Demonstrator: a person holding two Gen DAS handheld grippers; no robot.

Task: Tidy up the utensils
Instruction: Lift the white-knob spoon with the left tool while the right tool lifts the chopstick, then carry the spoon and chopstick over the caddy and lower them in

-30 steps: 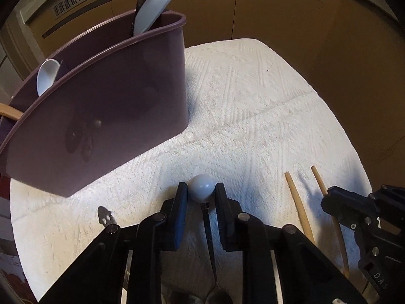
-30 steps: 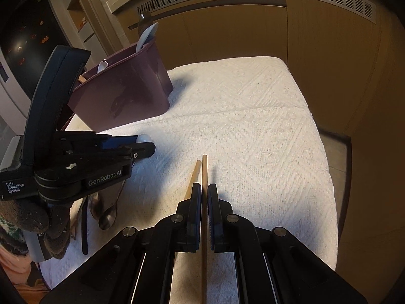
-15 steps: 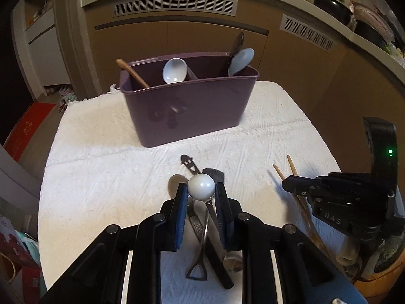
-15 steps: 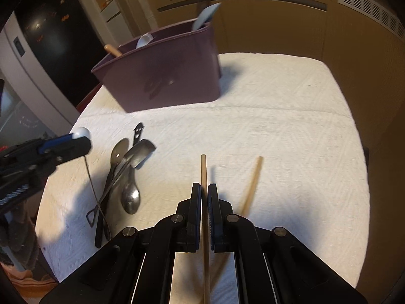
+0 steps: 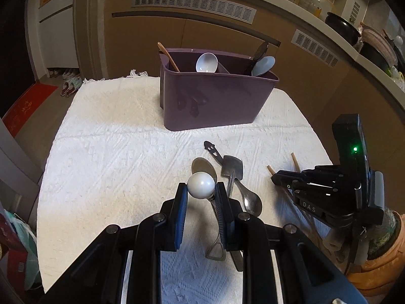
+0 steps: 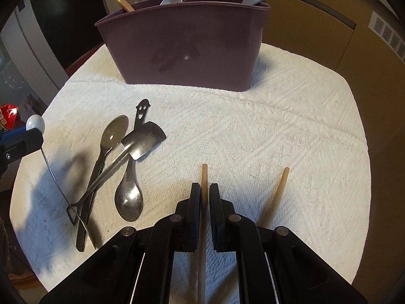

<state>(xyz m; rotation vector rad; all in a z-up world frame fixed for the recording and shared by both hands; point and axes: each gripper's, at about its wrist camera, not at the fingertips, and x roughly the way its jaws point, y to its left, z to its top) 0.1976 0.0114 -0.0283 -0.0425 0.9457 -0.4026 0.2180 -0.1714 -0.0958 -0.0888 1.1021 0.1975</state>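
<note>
My left gripper point(image 5: 201, 188) is shut on the white ball point(image 5: 201, 185) of a thin metal stick, whose stem hangs down to the cloth point(image 6: 54, 177). The right gripper point(image 6: 205, 190) straddles a wooden chopstick point(image 6: 204, 172). Its jaws are opening, and a slim gap shows beside the stick. A second chopstick point(image 6: 278, 192) lies just to the right. Spoons point(image 6: 127, 197) and a small shovel-shaped spoon point(image 6: 146, 136) lie in a heap on the white cloth point(image 6: 278, 126). A purple caddy point(image 5: 217, 101) stands at the back, holding white spoons and a wooden one.
The right gripper's body point(image 5: 326, 190) sits at the right in the left wrist view, with a person's orange sleeve point(image 5: 379, 266) behind it. Brown cabinets point(image 5: 152, 30) stand behind the table. The cloth's edges drop off left and right.
The left gripper drew back and up from the caddy with the ball-topped stick. The right gripper shifted towards the spoon heap, and its pads have eased off the chopstick.
</note>
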